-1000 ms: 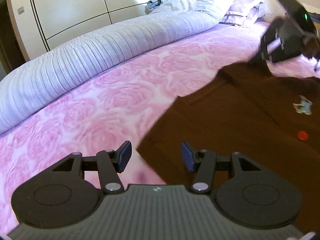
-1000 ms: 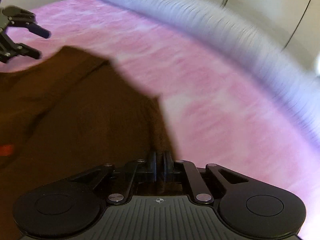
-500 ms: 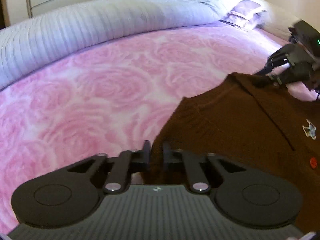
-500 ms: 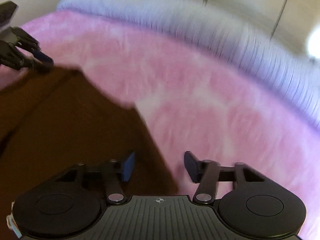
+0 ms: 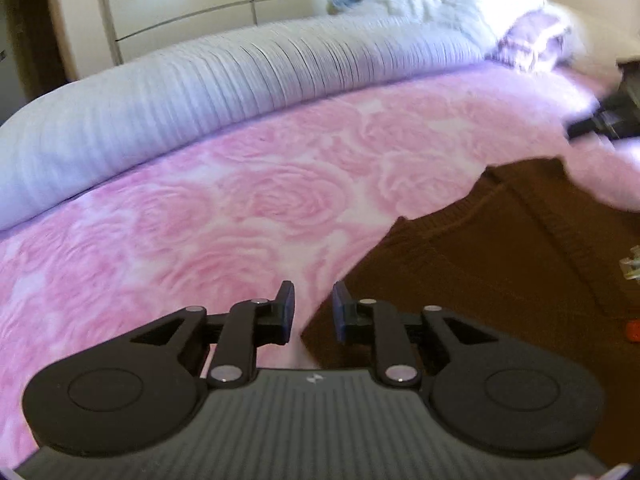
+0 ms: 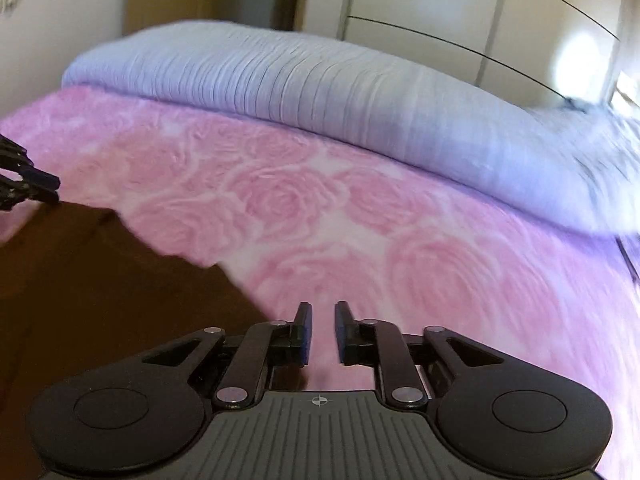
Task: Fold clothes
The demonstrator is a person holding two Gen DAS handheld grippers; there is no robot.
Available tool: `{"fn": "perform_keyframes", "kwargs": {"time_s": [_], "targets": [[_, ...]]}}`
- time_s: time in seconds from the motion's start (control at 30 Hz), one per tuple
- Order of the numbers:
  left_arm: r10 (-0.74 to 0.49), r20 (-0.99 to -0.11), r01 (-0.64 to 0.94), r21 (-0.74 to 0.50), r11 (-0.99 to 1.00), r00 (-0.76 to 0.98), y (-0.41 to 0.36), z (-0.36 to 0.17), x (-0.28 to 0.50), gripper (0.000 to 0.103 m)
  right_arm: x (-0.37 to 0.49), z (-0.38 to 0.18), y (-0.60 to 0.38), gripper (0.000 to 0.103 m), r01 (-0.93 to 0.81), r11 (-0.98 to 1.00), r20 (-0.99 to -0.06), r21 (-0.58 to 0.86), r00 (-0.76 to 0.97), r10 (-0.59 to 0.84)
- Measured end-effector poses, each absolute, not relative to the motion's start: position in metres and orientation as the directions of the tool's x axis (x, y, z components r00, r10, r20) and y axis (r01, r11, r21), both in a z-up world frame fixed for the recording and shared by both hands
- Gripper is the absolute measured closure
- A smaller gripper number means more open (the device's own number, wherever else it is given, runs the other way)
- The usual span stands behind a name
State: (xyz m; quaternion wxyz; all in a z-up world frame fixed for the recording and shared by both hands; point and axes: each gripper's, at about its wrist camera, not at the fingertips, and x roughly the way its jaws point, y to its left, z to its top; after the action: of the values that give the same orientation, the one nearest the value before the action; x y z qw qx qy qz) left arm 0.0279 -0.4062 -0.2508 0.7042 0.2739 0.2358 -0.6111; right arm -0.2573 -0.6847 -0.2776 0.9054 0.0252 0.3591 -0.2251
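Note:
A dark brown knitted garment (image 5: pixel 500 280) lies flat on the pink rose-patterned bed cover (image 5: pixel 240 208). In the left wrist view my left gripper (image 5: pixel 313 312) stands slightly open and empty, just above the garment's near corner. The right gripper (image 5: pixel 600 124) shows at the far right edge, beyond the garment. In the right wrist view the garment (image 6: pixel 100 300) fills the lower left. My right gripper (image 6: pixel 323 330) is slightly open and empty over the pink cover beside the garment's edge. The left gripper's fingers (image 6: pixel 40 184) show at the far left.
A long lilac ribbed duvet roll (image 5: pixel 240 88) lies along the far side of the bed, also in the right wrist view (image 6: pixel 320 92). Pillows (image 5: pixel 532 40) lie at the head. A white wardrobe (image 5: pixel 180 0) stands behind. A small red button (image 5: pixel 634 330) sits on the garment.
My left gripper shut on the garment's corner, then let go and lifted. My right gripper released the garment's edge and has narrowed its opening, now over the pink cover.

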Motion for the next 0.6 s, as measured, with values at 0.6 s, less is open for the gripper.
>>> {"fn": "perform_keyframes", "kwargs": {"time_s": [0.6], "targets": [[-0.659, -0.731, 0.965, -0.006, 0.263, 0.176, -0.095, -0.242, -0.115, 0.083, -0.500, -0.301, -0.420, 0.054, 0.523, 0.852, -0.749, 0.003, 0.566, -0.345]]}}
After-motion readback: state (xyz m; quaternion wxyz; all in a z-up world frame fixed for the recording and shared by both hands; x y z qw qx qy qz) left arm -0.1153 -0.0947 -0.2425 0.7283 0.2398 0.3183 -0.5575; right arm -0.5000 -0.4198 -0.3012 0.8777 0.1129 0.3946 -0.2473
